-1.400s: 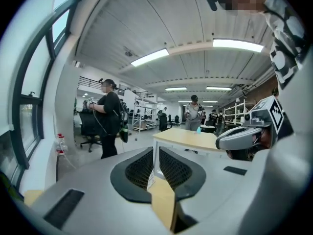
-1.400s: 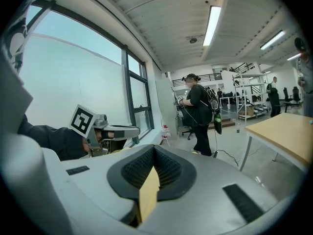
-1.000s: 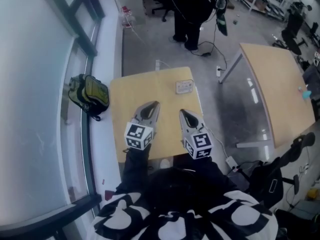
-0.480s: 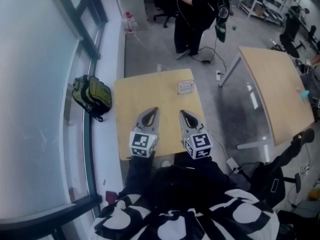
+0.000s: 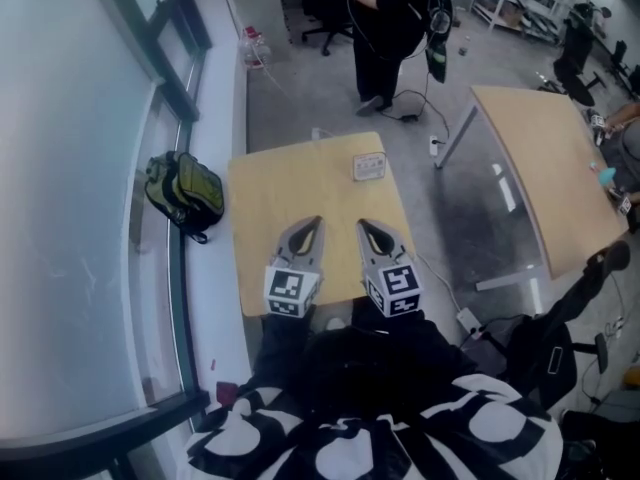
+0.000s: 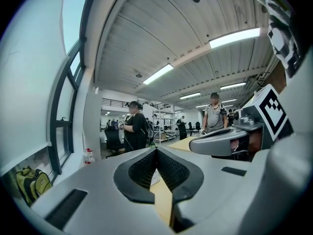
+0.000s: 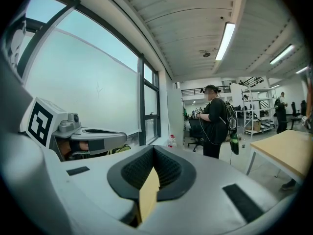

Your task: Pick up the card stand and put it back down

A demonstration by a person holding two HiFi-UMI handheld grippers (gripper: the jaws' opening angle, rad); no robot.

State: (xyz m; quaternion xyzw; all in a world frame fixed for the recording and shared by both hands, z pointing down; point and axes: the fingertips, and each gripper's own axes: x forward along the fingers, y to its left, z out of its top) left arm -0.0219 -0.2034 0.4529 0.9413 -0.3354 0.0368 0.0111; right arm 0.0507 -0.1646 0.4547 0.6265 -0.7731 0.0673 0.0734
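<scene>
The card stand (image 5: 369, 167) is a small white holder standing near the far edge of the small wooden table (image 5: 280, 183). Both grippers hover side by side over the table's near edge, well short of the stand. My left gripper (image 5: 312, 222) is shut, its ribbed pads (image 6: 146, 168) meeting at the tip with nothing between them. My right gripper (image 5: 366, 225) is shut as well and holds nothing; its pads (image 7: 164, 168) touch at the front. Through the left jaws' gap a sliver of white, probably the card stand (image 6: 154, 177), shows on the tabletop.
A green backpack (image 5: 183, 190) lies on the window ledge left of the table. A person in black (image 5: 390, 18) stands on the floor beyond the table, with cables nearby. A larger wooden table (image 5: 545, 168) stands to the right. A power strip (image 5: 465, 320) lies by the table's right side.
My left gripper has drawn back a little toward my body. The right gripper has barely moved. The person at the back has shifted slightly.
</scene>
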